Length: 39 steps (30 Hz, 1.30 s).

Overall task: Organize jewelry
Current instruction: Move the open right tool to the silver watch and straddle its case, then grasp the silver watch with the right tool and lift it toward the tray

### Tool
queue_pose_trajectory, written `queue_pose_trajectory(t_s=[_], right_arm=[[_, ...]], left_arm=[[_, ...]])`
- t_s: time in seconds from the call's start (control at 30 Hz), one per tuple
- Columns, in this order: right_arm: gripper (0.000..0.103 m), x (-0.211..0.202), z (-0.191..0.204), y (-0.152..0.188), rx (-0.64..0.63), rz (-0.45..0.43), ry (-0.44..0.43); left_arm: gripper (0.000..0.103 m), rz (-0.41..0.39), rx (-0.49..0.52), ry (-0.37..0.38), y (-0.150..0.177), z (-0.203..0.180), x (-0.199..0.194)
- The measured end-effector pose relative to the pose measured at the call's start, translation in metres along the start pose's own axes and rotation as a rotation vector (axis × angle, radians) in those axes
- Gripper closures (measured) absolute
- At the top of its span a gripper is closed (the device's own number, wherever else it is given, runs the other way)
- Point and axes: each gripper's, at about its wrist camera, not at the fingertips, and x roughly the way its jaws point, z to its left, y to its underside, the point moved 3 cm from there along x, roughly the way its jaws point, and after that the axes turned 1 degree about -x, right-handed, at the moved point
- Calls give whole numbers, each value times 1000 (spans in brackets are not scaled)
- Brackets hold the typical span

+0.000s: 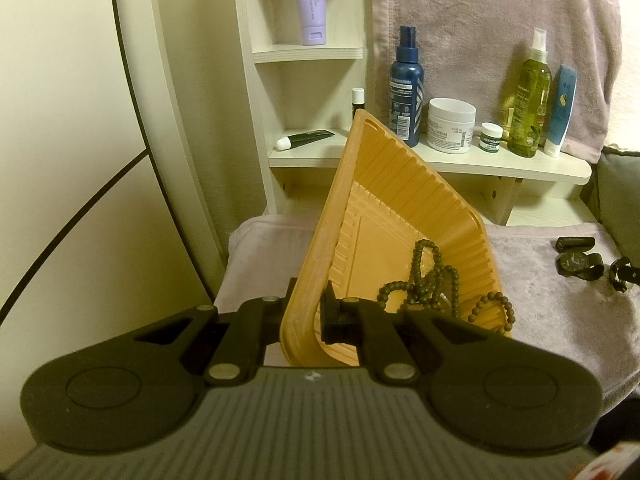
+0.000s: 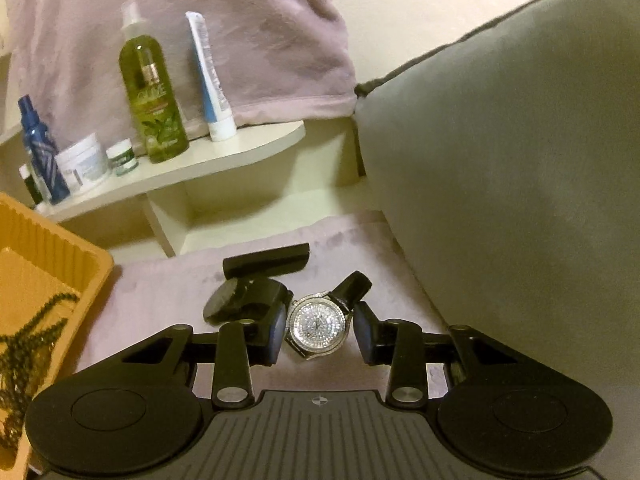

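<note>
Left wrist view: left gripper [image 1: 310, 314] jaws pinch the near rim of one orange tray [image 1: 384, 200], tray tilted up off the lilac towel [image 1: 560, 312] that covers the worktop. In the tray's low right corner sit dark bead strands [image 1: 430, 280], tangled, count unclear, at least two loops. Toward the towel's right edge lie two dark watches [image 1: 576, 260], [image 1: 622, 274] plus one small black bar [image 1: 574, 243]. Shelf [image 1: 520, 162] behind holds one blue bottle [image 1: 406, 88], one white jar [image 1: 452, 125], one small green-label jar [image 1: 491, 133], one green spray bottle [image 1: 530, 100], one blue-white tube [image 1: 562, 110]. Right wrist view: right gripper [image 2: 320, 334] jaws partly spread around one rhinestone watch [image 2: 317, 326]; its left pad touches the case, right pad stands just clear. One black watch [image 2: 240, 300] lies just left of it, black bar [image 2: 266, 261] behind, all on the towel's far part. Tray corner [image 2: 60, 256] at left with beads [image 2: 32, 332] inside. Grey cushion [image 2: 500, 160] at right.
</note>
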Motion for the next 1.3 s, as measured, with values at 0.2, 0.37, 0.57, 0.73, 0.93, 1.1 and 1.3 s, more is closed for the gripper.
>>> queue_pose_trajectory(t_s=[0.2,0.37,0.57,0.73,0.93,1.1,1.3], right_arm=[[66,6,17,17,-157,42,17],[65,10,23,27,-203,18,20],[65,16,19,28,-149,46,-6],[67,11,21,27,-172,39,5],[68,-4,32,21,-222,-1,8],[80,-19,45,13,-244,-37,-18],[80,-22,55,9,-253,-43,-43]], left_arm=[[96,0,0,0,0,0,0],[96,0,-1,2,0,0,-1],[96,0,-2,2,1,0,-1],[96,0,-2,2,1,0,0],[96,0,-2,2,1,1,0],[96,1,-5,4,1,1,0],[96,0,-5,5,1,2,0]])
